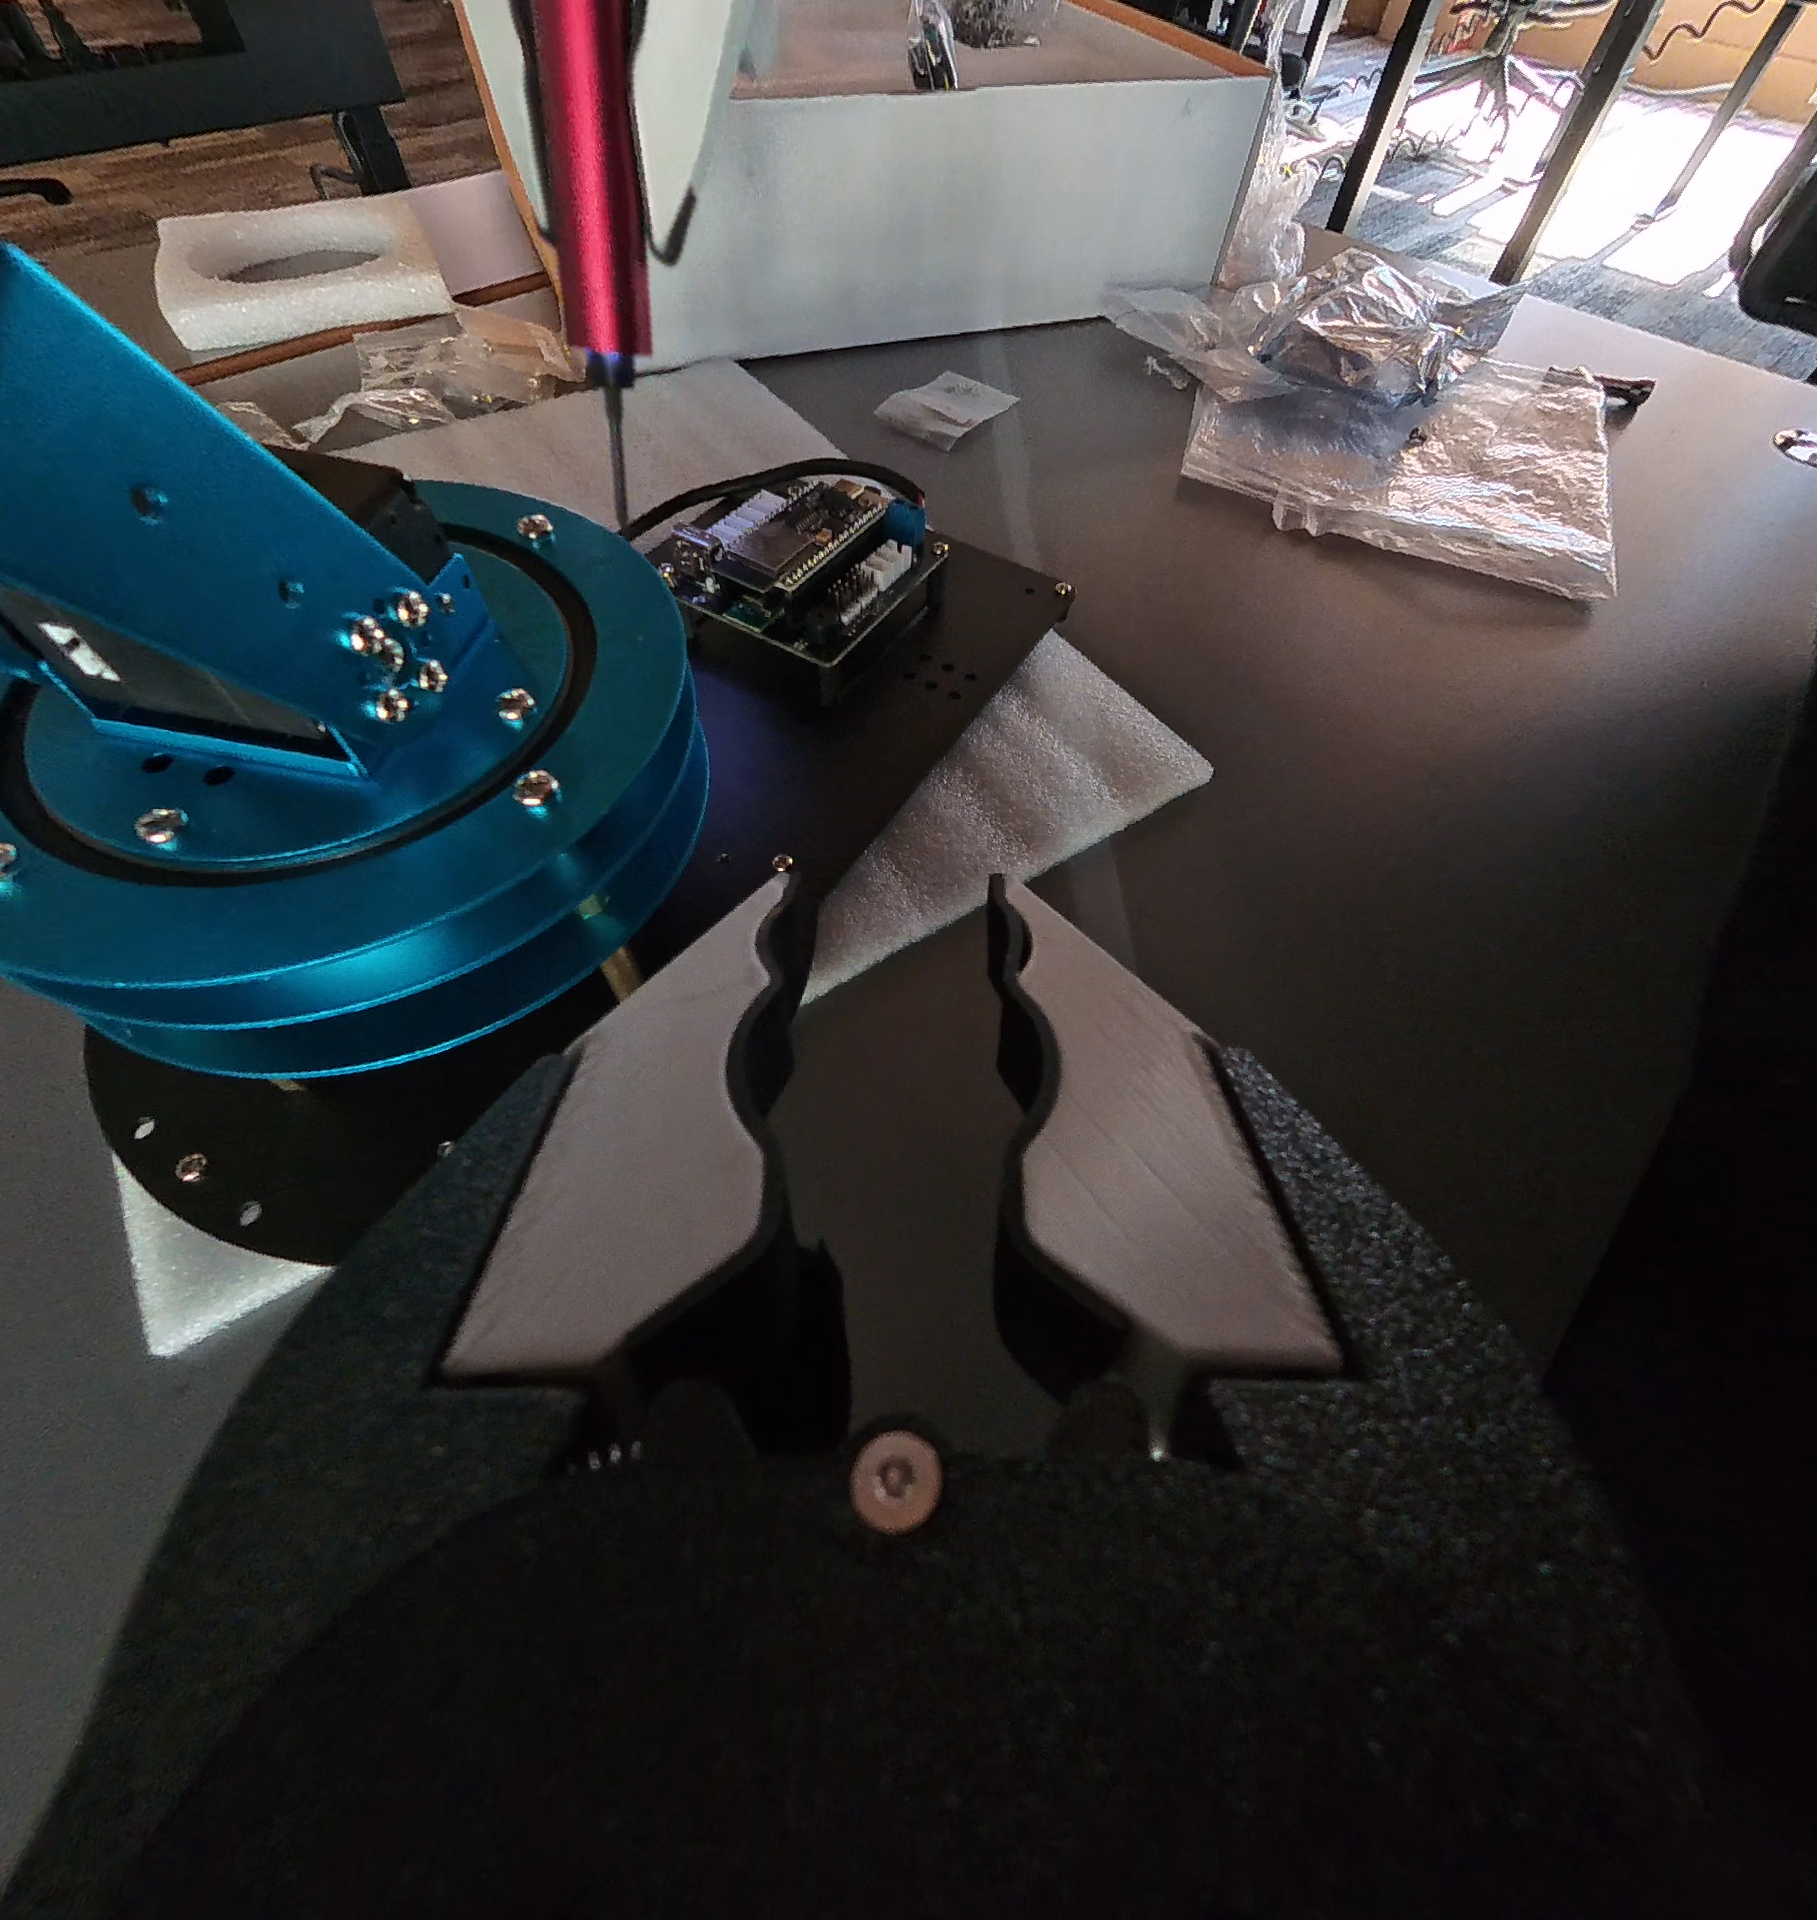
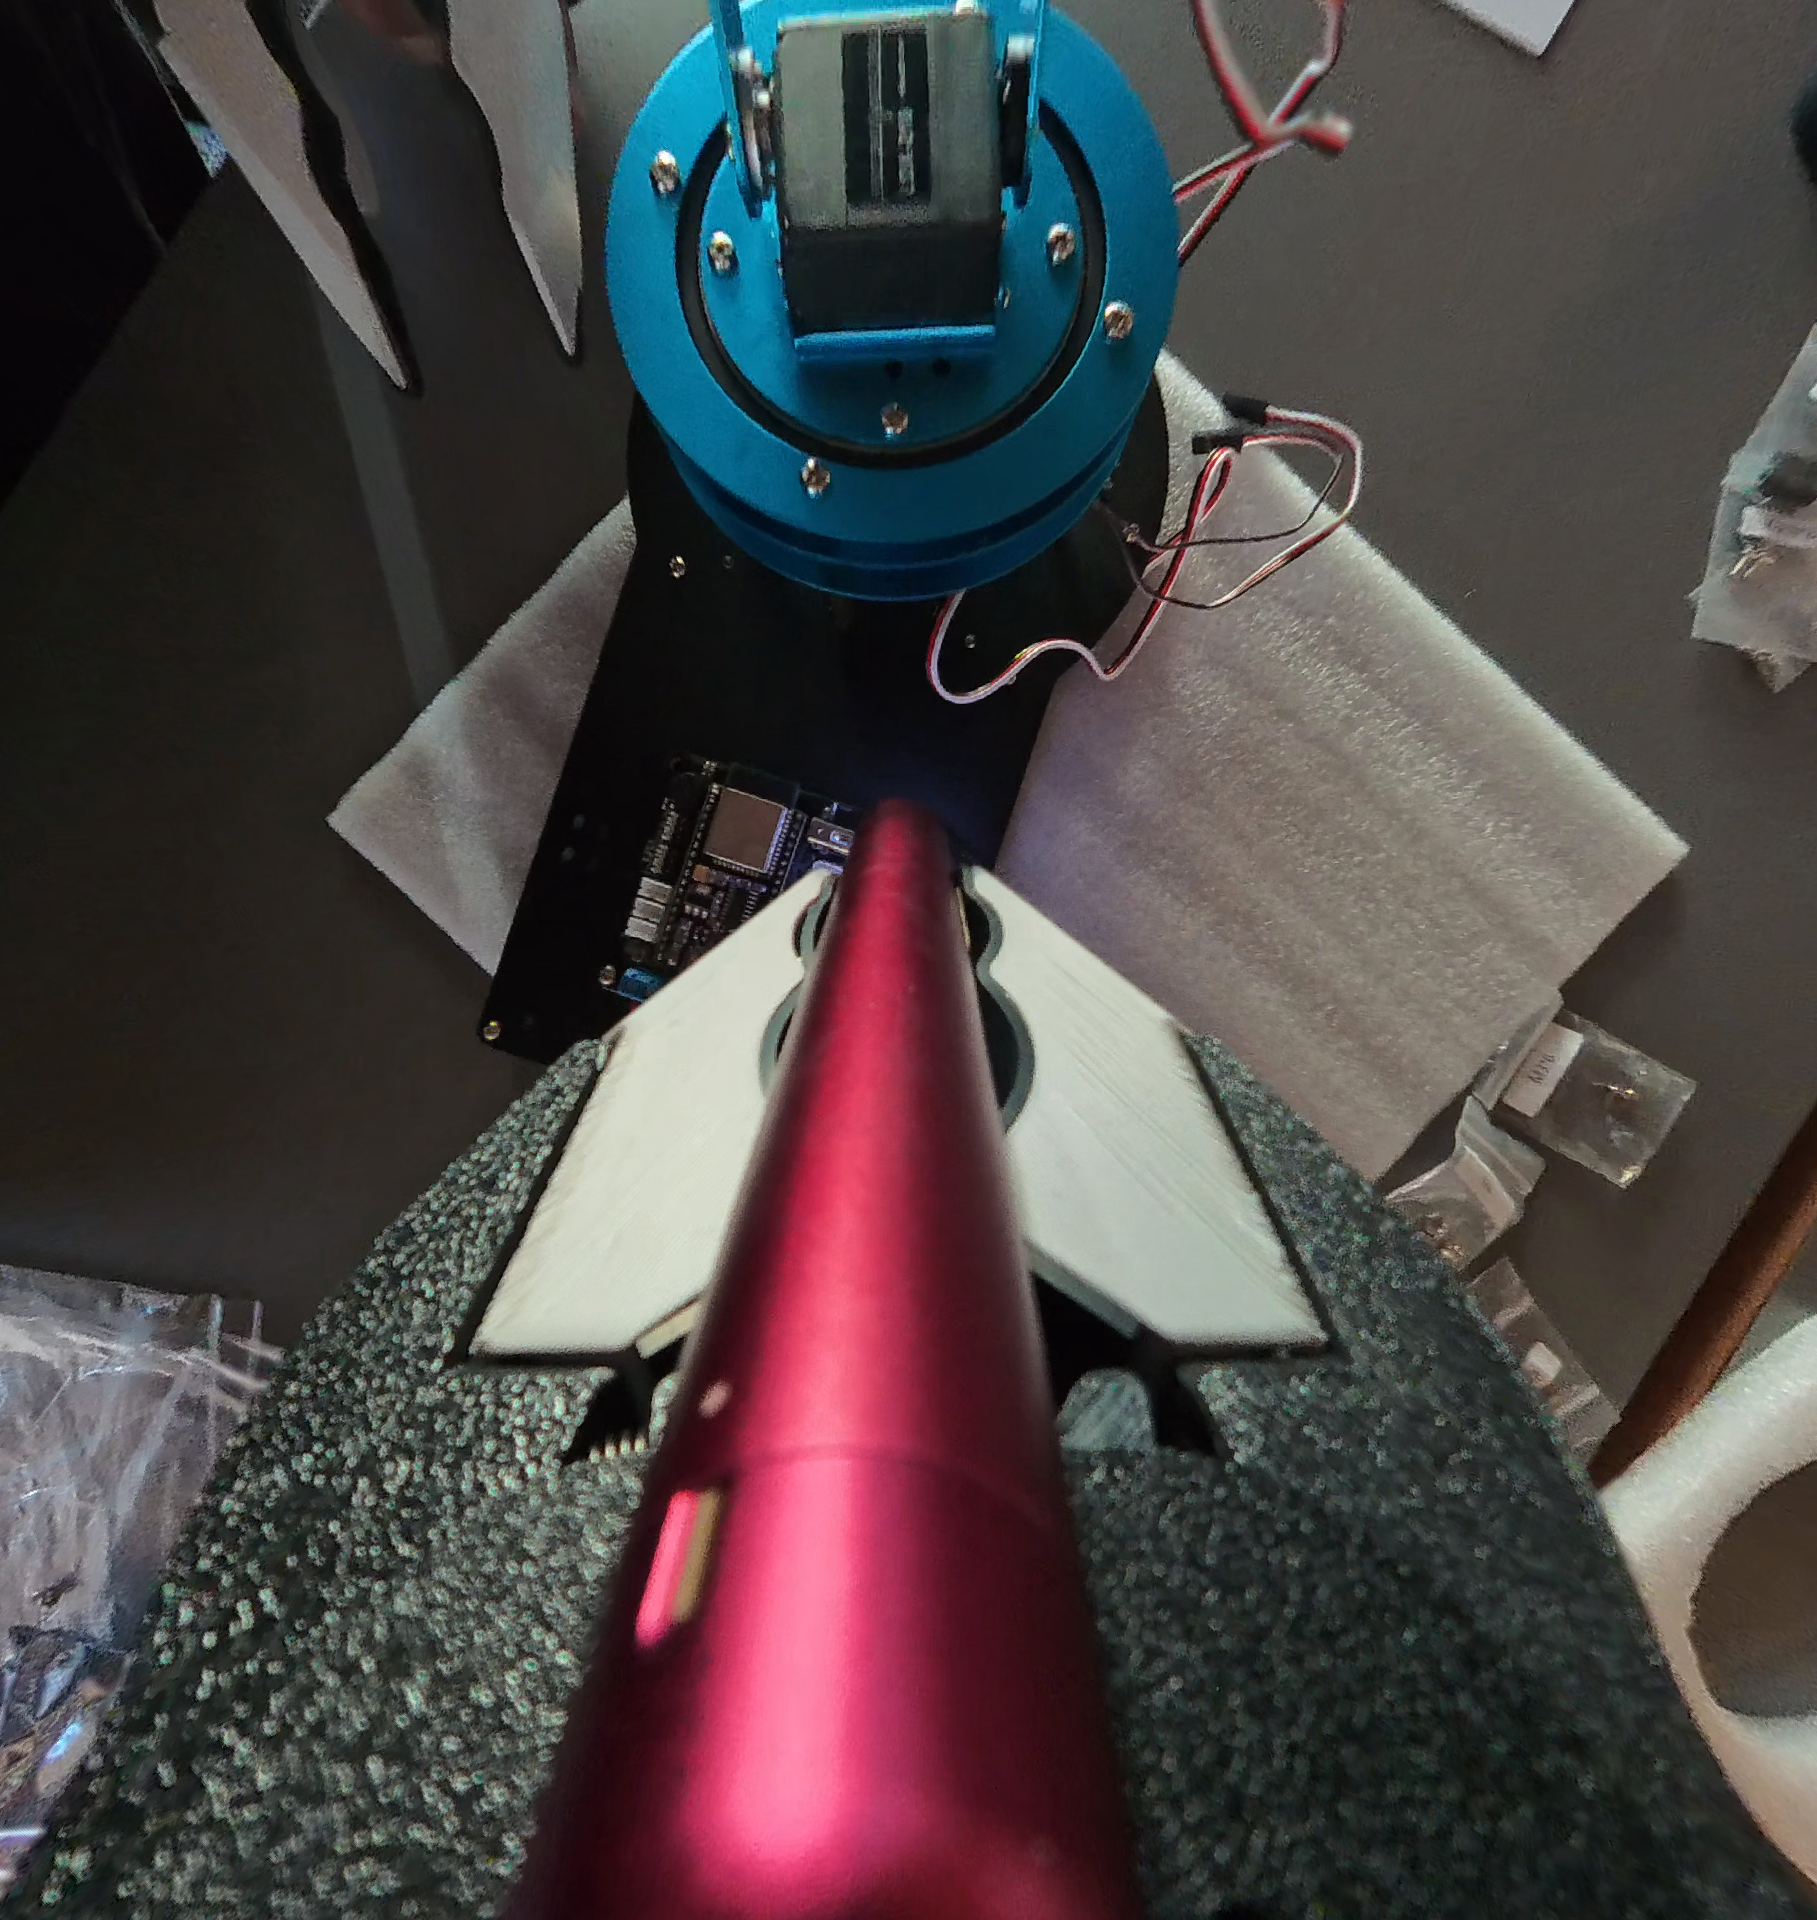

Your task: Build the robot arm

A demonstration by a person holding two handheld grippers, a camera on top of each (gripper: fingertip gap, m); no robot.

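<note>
My right gripper [image 2: 888, 883] is shut on a red electric screwdriver [image 2: 862, 1299]. In the left wrist view the screwdriver [image 1: 592, 177] stands upright with its thin bit down by the far corner of a circuit board [image 1: 810, 582]. The board [image 2: 727, 883] sits on a black base plate [image 2: 831, 707] that also carries a blue round robot-arm base [image 1: 364, 779], seen too in the right wrist view [image 2: 883, 343]. My left gripper [image 1: 888, 894] is open and empty, just above the plate's near edge, right of the blue base. It also shows at the top left of the right wrist view [image 2: 488, 353].
White foam sheet [image 2: 1299, 831] lies under the plate. Red, white and black servo wires [image 2: 1195, 582] trail beside the base. Plastic bags [image 1: 1403, 468] and small screw packets [image 2: 1569, 1112] lie on the grey table [image 1: 1403, 883]. A white box [image 1: 987, 208] and a foam block [image 1: 280, 270] stand at the back.
</note>
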